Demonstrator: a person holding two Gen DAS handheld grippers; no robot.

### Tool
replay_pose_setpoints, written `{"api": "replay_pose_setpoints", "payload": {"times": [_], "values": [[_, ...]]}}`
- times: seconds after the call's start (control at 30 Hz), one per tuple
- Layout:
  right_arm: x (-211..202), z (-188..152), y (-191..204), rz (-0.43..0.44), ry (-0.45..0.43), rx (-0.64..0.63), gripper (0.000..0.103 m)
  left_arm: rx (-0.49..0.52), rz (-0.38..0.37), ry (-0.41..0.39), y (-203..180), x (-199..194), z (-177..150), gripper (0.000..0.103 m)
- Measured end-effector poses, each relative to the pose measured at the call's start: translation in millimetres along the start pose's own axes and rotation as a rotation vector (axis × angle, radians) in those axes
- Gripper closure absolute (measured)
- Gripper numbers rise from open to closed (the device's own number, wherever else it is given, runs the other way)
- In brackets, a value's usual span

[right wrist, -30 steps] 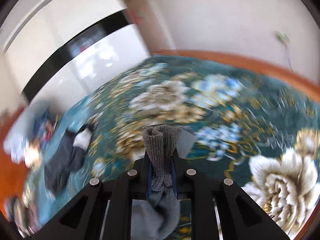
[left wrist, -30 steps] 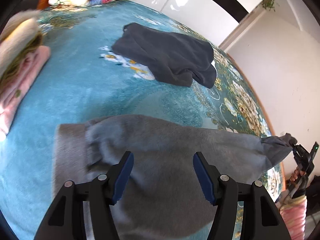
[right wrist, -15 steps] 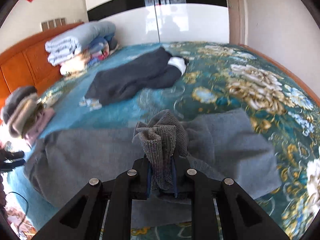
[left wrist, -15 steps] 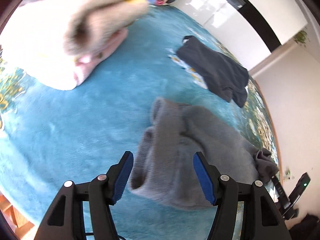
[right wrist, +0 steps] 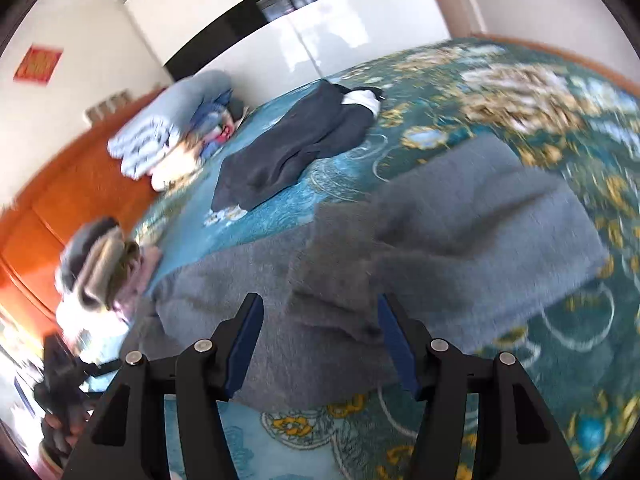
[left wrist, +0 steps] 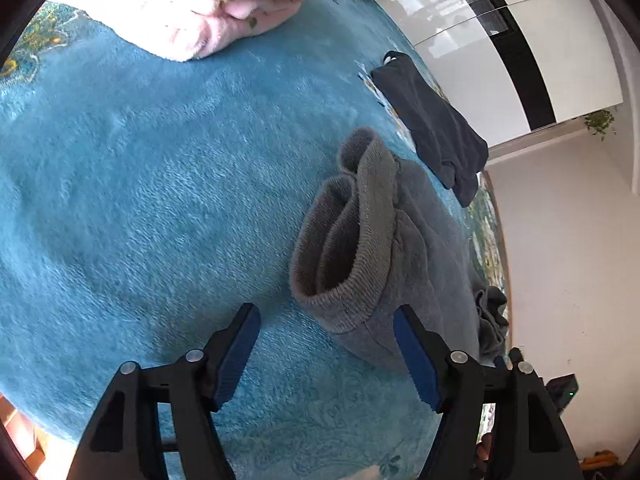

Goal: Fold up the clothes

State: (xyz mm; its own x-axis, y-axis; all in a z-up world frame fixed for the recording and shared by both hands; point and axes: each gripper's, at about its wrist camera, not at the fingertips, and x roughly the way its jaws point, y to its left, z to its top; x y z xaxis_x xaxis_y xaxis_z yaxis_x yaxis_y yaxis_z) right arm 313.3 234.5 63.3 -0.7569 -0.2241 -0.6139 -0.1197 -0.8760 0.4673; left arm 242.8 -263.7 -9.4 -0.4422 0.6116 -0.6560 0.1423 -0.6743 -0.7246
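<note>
A grey fleece garment (left wrist: 416, 256) (right wrist: 440, 264) lies on the blue floral bedspread (left wrist: 160, 200) (right wrist: 520, 112), its ribbed waistband (left wrist: 360, 248) standing open towards the left wrist camera. My left gripper (left wrist: 326, 332) hovers just in front of that waistband with its jaws opening and nothing pinched; the right blue pad sits near the garment's lower edge. My right gripper (right wrist: 318, 328) is over the garment's folded part, jaws opening, cloth lying below the gap and no longer pinched.
A dark navy garment (left wrist: 432, 124) (right wrist: 296, 148) lies farther back on the bed. Folded pink and tan clothes (left wrist: 208, 12) (right wrist: 104, 268) are stacked at one side. Rolled bedding (right wrist: 168, 128) rests against the orange headboard (right wrist: 60, 184). Glossy wardrobe doors (left wrist: 500, 40) stand beyond.
The right gripper swung over the garment, carrying the grey leg end with it, then released it as its jaws parted. The left gripper moved off the garment towards its waistband end and widened slightly.
</note>
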Motion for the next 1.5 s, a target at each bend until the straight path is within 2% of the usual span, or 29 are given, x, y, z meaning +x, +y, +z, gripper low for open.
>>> {"api": "replay_pose_setpoints", "payload": {"times": [0.13, 0.23, 0.33, 0.4, 0.43, 0.47, 0.53, 0.57, 0.67, 0.73, 0.8, 0.9, 0.97, 1.07, 1.27, 1.4, 1.5], "values": [[-4, -15, -12, 0.019, 0.013, 0.086, 0.042, -0.011, -0.097, -0.011, -7, 16, 6, 0.026], [-5, -20, -17, 0.029, 0.015, 0.128, 0.042, 0.052, -0.088, -0.061, -18, 32, 14, 0.027], [-12, -22, -19, 0.031, -0.006, 0.149, 0.042, 0.022, -0.127, -0.074, -20, 37, 19, 0.028], [-19, -24, -23, 0.022, -0.024, 0.163, 0.042, -0.010, -0.138, -0.074, -18, 40, 22, 0.037], [-21, -25, -25, 0.015, -0.030, 0.176, 0.042, -0.021, -0.138, -0.066, -17, 42, 24, 0.049], [-23, -27, -28, 0.004, -0.029, 0.196, 0.042, -0.031, -0.137, -0.056, -16, 44, 26, 0.066], [-27, -30, -33, -0.014, -0.035, 0.228, 0.042, -0.057, -0.125, -0.041, -13, 47, 30, 0.078], [-29, -31, -35, -0.019, -0.041, 0.239, 0.042, -0.069, -0.119, -0.039, -12, 47, 33, 0.082], [-35, -35, -34, -0.022, -0.056, 0.253, 0.042, -0.081, -0.109, -0.066, -18, 40, 42, 0.085], [-36, -35, -34, -0.025, -0.055, 0.261, 0.042, -0.025, -0.083, -0.107, -33, 30, 50, 0.085], [-37, -36, -34, -0.028, -0.053, 0.268, 0.042, 0.081, -0.044, -0.164, -55, 14, 58, 0.085], [-42, -34, -31, -0.031, -0.065, 0.260, 0.042, 0.133, -0.047, -0.241, -67, -21, 75, 0.085], [-45, -33, -30, -0.021, -0.081, 0.257, 0.042, 0.229, 0.019, -0.333, -80, -51, 86, 0.085], [-44, -33, -30, 0.002, -0.103, 0.259, 0.042, 0.349, 0.153, -0.354, -103, -70, 93, 0.085], [-26, -36, -35, 0.073, -0.118, 0.293, 0.042, 0.576, 0.216, -0.351, -184, -63, 54, 0.084], [-27, -42, -37, 0.017, -0.107, 0.236, 0.042, 0.745, 0.214, -0.342, -266, -29, 22, 0.083], [-36, -46, -46, 0.029, -0.139, 0.232, 0.042, 0.862, 0.219, -0.299, -322, 11, -6, 0.083]]}}
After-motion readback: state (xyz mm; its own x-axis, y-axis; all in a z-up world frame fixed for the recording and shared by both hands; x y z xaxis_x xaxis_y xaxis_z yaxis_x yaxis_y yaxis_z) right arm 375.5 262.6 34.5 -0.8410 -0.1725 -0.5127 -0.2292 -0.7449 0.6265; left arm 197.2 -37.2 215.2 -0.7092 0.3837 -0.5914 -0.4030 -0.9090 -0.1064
